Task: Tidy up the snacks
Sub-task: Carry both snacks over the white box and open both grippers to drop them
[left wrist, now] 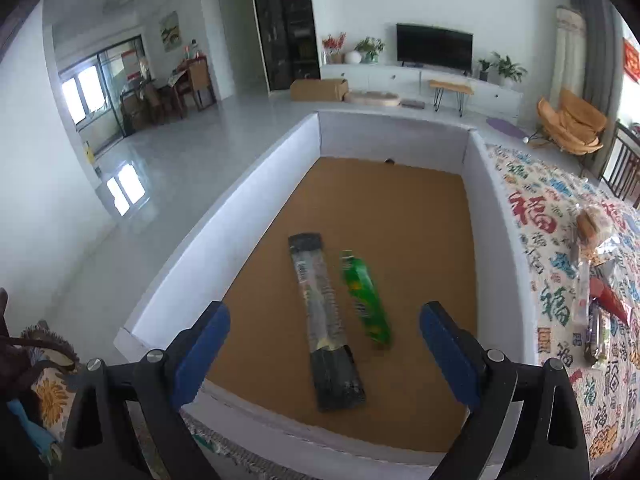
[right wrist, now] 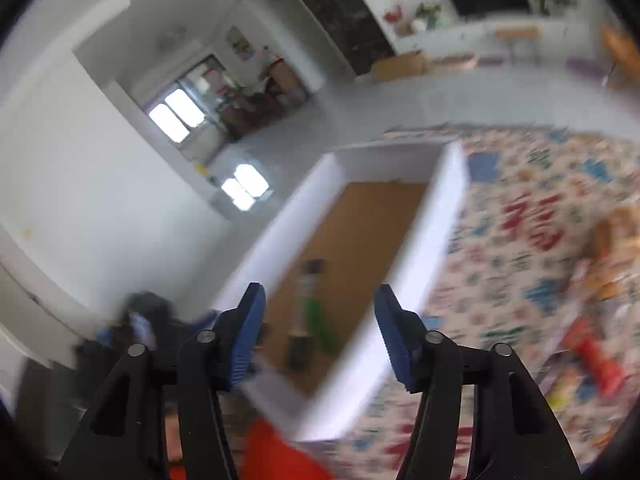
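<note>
The left gripper (left wrist: 325, 354) hangs wide open and empty over the near end of the white-walled box (left wrist: 208, 236), with the black packet (left wrist: 324, 320) and the green packet (left wrist: 366, 300) lying side by side on the box's brown floor between and just beyond its fingers. The right gripper (right wrist: 320, 336) stands about half open, also empty, above the box's near right wall. More snacks (left wrist: 596, 264) lie on the patterned tabletop (left wrist: 532, 216) right of the box.

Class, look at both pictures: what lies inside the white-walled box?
Inside the box lie two long packets side by side: a black-and-clear one and a green one. The near wall hides a strip of its brown floor.
</note>
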Tool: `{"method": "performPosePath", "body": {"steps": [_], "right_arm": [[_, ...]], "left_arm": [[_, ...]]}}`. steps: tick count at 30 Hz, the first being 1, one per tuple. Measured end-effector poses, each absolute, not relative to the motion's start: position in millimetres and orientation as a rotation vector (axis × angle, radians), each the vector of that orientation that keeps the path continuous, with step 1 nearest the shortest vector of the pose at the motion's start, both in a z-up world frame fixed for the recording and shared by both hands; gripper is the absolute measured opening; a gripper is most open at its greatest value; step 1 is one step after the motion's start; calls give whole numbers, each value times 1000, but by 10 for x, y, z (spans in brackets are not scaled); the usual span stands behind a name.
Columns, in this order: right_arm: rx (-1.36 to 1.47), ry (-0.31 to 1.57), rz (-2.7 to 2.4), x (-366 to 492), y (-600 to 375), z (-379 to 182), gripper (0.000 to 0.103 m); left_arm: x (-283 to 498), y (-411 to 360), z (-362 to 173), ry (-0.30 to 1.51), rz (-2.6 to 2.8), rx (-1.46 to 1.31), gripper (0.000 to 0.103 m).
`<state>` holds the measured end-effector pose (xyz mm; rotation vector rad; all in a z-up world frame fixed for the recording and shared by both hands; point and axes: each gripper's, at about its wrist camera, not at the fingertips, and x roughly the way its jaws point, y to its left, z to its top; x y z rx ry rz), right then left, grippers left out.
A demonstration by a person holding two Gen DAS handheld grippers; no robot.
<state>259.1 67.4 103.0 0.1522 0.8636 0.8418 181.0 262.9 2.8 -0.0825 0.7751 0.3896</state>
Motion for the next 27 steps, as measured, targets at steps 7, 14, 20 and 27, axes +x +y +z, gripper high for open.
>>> {"method": "performPosePath", "body": {"steps": [7,14,20,27], "right_arm": [[-126,790,346,2726,-681,88,68],[-113,828,-42,2672,-2195,-573,68],[-84,837,-107,2681,-2582,-763,68],[-79,859,-134,2704,-2580,-819,75]], "left_arm": [[1943,2009,167,564,211,17,96],[2338,1527,19,668,213,150,96],[2264,1462,-34,694,215,145,96],[2140,1360,39,638,278,176,96]]}}
